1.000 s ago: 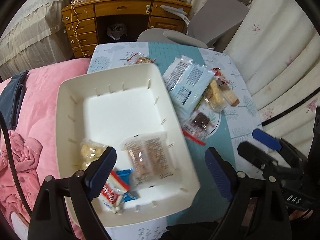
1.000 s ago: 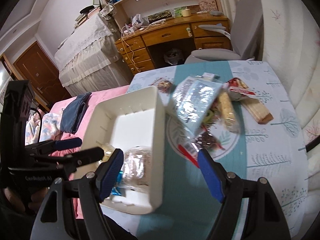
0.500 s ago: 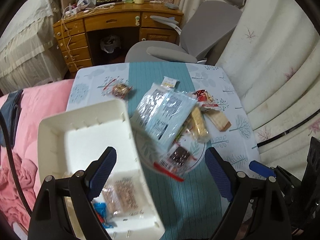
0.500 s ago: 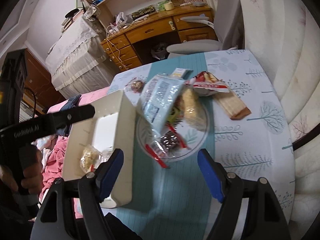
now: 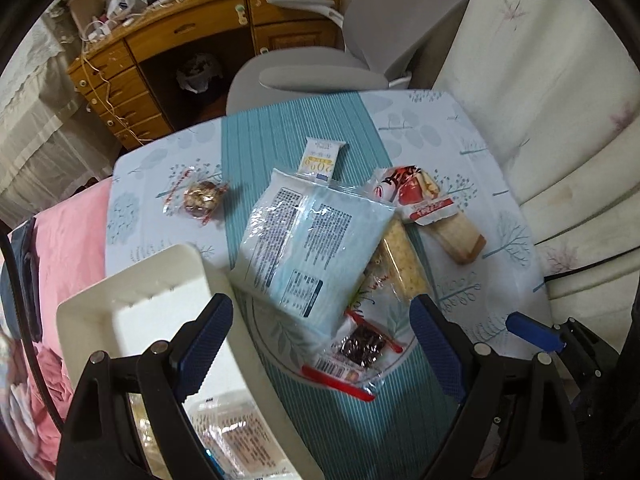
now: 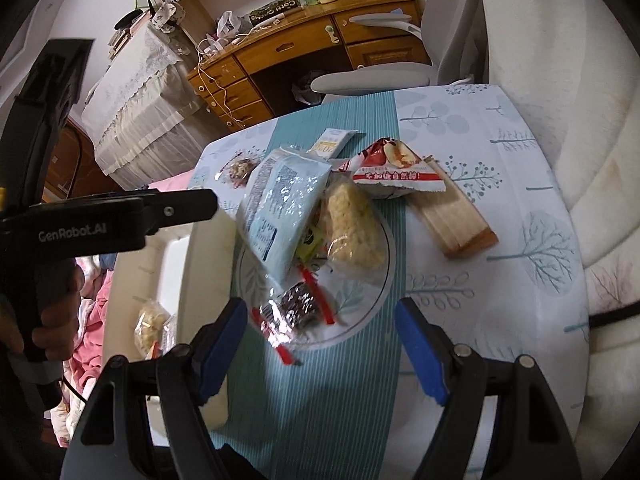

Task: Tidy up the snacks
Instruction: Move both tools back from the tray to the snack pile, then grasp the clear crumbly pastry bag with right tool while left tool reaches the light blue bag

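Observation:
A pile of snacks lies on a plate point(image 5: 276, 344): a pale blue packet point(image 5: 312, 240), a rice crisp bar point(image 5: 400, 264) and a dark chocolate piece point(image 5: 360, 346) in a clear, red-edged wrapper. Beside them lie a red-white packet point(image 5: 412, 196), a wafer bar point(image 5: 460, 236), a small white packet point(image 5: 320, 160) and a nut cluster point(image 5: 200, 200). The white bin point(image 5: 160, 292) at the left holds wrapped snacks point(image 5: 236, 440). My left gripper point(image 5: 320, 308) hangs open over the plate's near side. My right gripper point(image 6: 320, 308) is open above the chocolate piece point(image 6: 300, 308). Neither holds anything.
A grey office chair point(image 5: 320, 76) stands behind the table, with a wooden desk point(image 5: 192, 28) further back. Pink bedding point(image 5: 68, 248) lies left of the bin. Cream fabric point(image 5: 540, 100) runs along the table's right edge. A hand point(image 6: 48, 320) grips the left tool.
The left gripper has swung right, from over the bin to over the plate. The right gripper has come closer to the snack pile. Both stayed open.

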